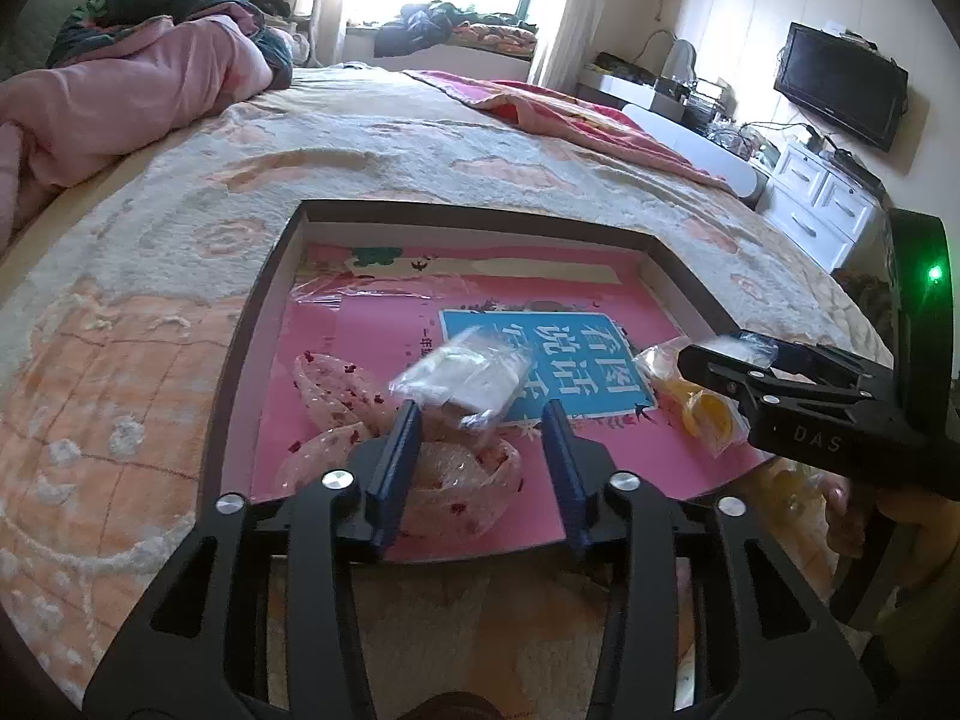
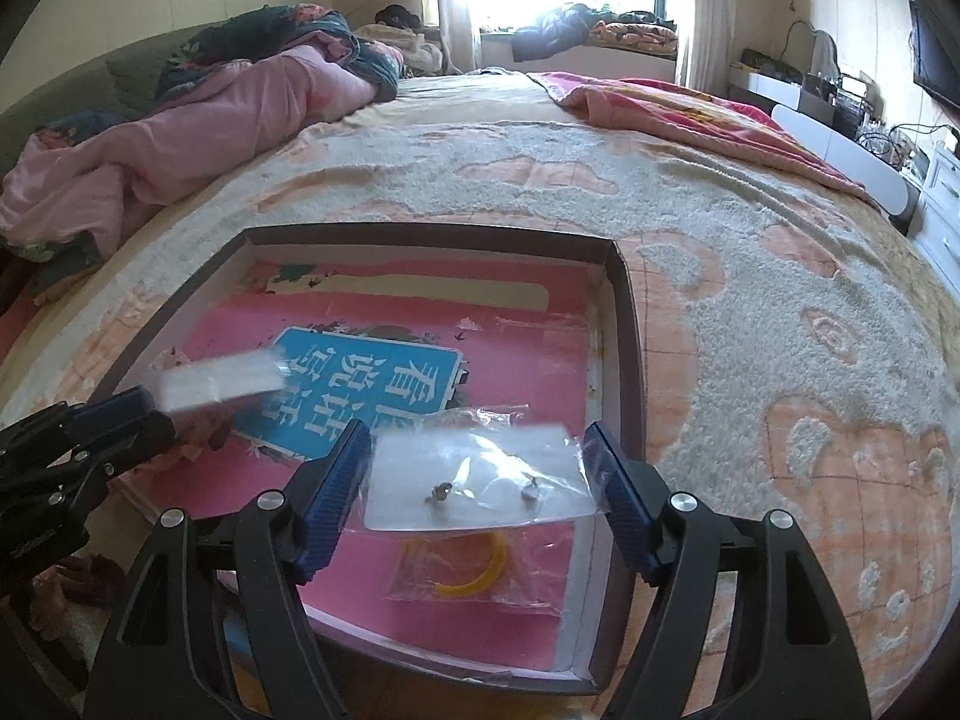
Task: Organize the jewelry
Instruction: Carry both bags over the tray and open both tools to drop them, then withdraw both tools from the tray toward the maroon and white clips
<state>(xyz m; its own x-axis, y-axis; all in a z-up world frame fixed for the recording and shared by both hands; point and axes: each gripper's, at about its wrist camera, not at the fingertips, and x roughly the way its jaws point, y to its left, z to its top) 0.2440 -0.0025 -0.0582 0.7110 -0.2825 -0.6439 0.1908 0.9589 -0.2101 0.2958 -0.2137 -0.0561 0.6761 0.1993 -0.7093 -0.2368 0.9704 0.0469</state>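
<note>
left gripper [image 1: 480, 420]: jaws apart, crinkly white packet [image 1: 465, 375] loose at 12 | right gripper [image 2: 480, 474]: jaws apart, clear flat pouch [image 2: 474, 480] between | shallow cardboard box [image 2: 630, 324]

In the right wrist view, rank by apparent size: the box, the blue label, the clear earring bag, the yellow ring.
1. box
2. blue label and clear earring bag: look similar, and the bag is nearer, so unranked
3. yellow ring

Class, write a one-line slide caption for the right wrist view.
Right hand-held gripper hangs over a box on a bed, a clear bag between its fingers.
</note>
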